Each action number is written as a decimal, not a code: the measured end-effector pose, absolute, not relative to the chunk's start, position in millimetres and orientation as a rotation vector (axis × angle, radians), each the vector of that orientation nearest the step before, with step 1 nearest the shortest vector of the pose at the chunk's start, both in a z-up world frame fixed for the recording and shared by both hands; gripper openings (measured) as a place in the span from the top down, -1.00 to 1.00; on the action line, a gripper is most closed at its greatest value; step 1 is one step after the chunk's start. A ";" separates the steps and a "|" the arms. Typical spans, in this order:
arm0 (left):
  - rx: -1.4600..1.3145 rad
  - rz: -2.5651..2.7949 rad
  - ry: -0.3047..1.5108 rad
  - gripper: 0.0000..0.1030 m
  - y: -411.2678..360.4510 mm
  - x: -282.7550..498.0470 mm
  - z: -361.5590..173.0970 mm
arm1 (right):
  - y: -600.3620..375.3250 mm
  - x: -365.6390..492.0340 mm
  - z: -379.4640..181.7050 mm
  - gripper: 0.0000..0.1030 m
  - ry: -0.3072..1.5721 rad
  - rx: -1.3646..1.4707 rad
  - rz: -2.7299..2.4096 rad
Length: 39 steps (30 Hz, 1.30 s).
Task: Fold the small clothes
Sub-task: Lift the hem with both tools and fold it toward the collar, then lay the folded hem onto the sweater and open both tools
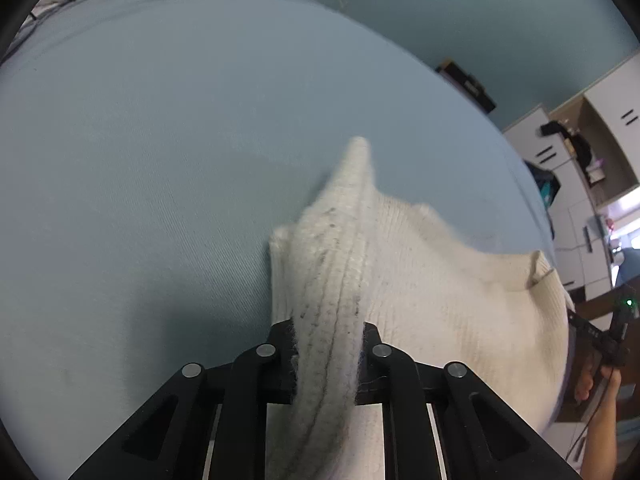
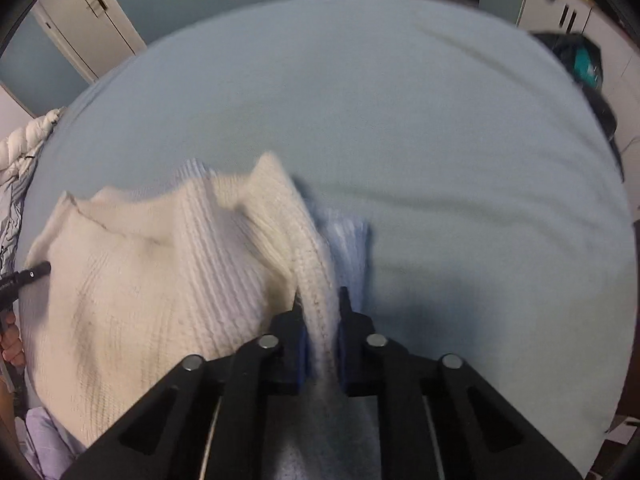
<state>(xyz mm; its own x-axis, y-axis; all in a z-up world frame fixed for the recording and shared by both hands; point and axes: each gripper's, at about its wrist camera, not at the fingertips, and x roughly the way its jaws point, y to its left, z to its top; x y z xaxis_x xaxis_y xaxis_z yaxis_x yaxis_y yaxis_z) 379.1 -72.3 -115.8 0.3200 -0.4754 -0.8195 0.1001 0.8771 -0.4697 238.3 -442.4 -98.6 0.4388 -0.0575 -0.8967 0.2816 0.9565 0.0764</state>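
Observation:
A small cream knitted sweater (image 1: 440,288) is held up over a light blue bed sheet (image 1: 160,160). My left gripper (image 1: 326,344) is shut on a bunched ribbed edge of the sweater, which sticks up past the fingers. My right gripper (image 2: 320,320) is shut on another ribbed edge of the same sweater (image 2: 152,280); its body hangs to the left of the fingers. A pale blue cloth (image 2: 348,240) lies on the sheet (image 2: 440,140) just beyond the right gripper. The right view is motion-blurred.
A white duvet (image 2: 20,148) lies bunched at the bed's left edge. White cupboards (image 1: 580,200) and dark items stand beyond the bed on the right. A white door (image 2: 88,12) is at the far left. The other gripper's tip (image 2: 32,272) shows at the sweater's left edge.

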 end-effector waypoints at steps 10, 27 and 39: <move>-0.768 -0.354 0.882 0.87 26.1 373.0 -56.5 | -470.4 199.8 -13.5 0.90 0.615 0.417 -0.209; -0.754 -0.267 1.179 -0.82 19.6 378.6 -115.2 | -512.0 187.5 -125.7 -0.11 1.007 0.638 -0.224; -0.379 -0.485 1.103 -0.91 10.7 186.1 -59.3 | -485.1 70.7 -110.5 -0.37 0.955 0.510 -0.019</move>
<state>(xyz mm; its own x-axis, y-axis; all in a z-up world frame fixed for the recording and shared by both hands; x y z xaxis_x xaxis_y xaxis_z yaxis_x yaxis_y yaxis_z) 186.1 10.7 -59.3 0.3661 -0.5485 -0.7518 0.1830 0.8345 -0.5197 70.7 -485.1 -110.5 0.5866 0.2051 -0.7834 0.2363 0.8820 0.4078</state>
